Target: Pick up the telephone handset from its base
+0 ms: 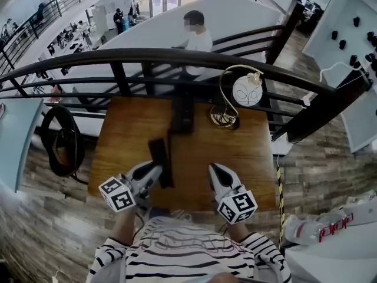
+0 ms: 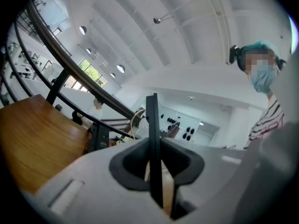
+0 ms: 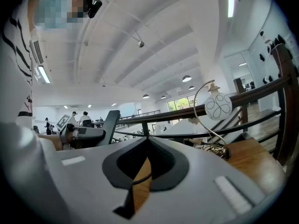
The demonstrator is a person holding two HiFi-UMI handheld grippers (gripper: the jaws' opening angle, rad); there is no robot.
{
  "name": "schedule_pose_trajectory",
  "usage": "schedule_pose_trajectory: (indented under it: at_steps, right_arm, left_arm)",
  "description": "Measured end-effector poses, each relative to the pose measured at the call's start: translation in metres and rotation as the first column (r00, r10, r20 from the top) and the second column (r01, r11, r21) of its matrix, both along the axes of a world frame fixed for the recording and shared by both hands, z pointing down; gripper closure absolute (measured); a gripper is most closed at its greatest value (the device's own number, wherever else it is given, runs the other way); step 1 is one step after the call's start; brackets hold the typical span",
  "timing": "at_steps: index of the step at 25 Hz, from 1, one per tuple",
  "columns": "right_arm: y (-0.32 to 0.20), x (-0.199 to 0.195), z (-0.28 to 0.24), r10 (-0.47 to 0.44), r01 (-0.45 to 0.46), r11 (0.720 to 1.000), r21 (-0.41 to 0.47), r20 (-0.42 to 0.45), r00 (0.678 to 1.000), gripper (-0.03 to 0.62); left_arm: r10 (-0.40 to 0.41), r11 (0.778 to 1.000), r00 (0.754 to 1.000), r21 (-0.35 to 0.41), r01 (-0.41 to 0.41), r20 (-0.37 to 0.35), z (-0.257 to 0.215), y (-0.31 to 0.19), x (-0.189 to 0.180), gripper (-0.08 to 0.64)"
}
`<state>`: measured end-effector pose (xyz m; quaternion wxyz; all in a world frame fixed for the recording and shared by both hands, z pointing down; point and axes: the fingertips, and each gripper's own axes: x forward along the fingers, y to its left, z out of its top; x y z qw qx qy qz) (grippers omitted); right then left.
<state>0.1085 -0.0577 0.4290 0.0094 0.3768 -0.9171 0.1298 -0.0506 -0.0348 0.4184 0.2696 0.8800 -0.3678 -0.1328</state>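
The black telephone handset [image 1: 159,153] hangs over the near half of the wooden table [image 1: 247,158], clear of the black telephone base [image 1: 182,119], which stands at the table's far edge. My left gripper [image 1: 156,173] is shut on the handset's lower part. In the left gripper view the handset [image 2: 152,125] stands upright and edge-on between the jaws of the left gripper [image 2: 156,167], with the base [image 2: 99,136] further off. My right gripper [image 1: 213,171] is shut and holds nothing. In the right gripper view the right gripper [image 3: 147,160] shows no gap, and the handset [image 3: 110,125] is at the left.
A desk lamp with a round white shade [image 1: 247,91] and a coiled foot [image 1: 224,118] stands at the table's far right [image 3: 218,106]. A dark curved railing [image 1: 147,56] runs behind the table. A black ring-shaped bag [image 1: 62,140] hangs at the left. A person sits beyond the railing.
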Motion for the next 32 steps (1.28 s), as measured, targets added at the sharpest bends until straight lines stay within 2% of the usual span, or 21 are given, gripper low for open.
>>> schedule_pose_trajectory:
  at_steps: [16,32]
  right_arm:
    - [0.024,0.006,0.017,-0.046,0.043,0.998,-0.051,-0.055,0.997,0.591]
    - [0.014,0.012,0.024,-0.027,0.023,0.998,-0.05,-0.068,0.997,0.591]
  left_arm:
    - [-0.011,1.0,1.0,-0.024,0.011,0.009,0.003,0.024,0.01,0.489]
    - [-0.015,0.999,1.0,-0.038,0.015,-0.001,0.011,0.016,0.02,0.489]
